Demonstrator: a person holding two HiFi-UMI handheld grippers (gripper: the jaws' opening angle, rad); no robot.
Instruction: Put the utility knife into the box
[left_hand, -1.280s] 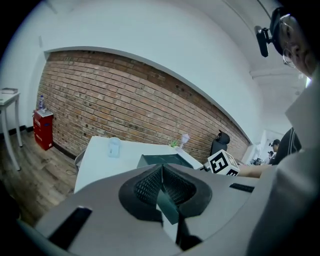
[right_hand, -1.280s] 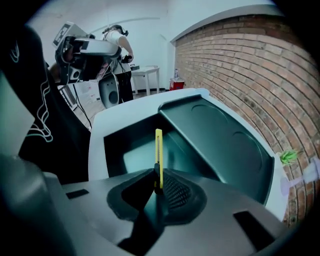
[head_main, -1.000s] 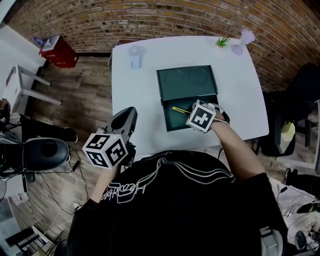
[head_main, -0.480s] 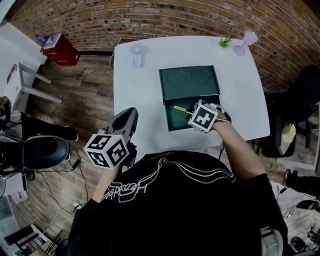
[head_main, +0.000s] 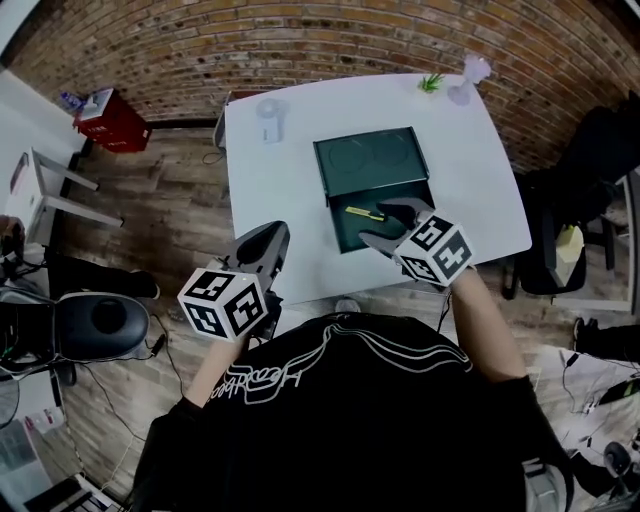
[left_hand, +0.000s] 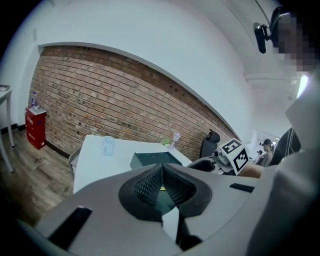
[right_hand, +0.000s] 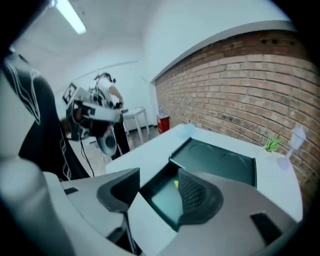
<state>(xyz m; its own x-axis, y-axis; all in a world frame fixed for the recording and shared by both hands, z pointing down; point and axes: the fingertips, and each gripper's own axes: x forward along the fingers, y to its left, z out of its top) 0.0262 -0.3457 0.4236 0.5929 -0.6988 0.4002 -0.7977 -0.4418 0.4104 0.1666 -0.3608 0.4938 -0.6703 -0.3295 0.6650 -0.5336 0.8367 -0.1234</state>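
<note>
While knife (head_main: 364, 213) lies in box (head_main: 345, 233), right gripper (head_main: 374, 223) jaws are opening above it, empty. Left gripper (head_main: 268, 238) jaws pressed together, holding nothing.

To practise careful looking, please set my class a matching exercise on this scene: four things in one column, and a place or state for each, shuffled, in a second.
1. yellow utility knife
2. left gripper
3. right gripper
4. small green plant

A. jaws apart, empty
B. far corner of the white table
C. inside the dark green box
D. jaws together, empty

Pairs: 1-C, 2-D, 3-A (its jaws are opening), 4-B.
</note>
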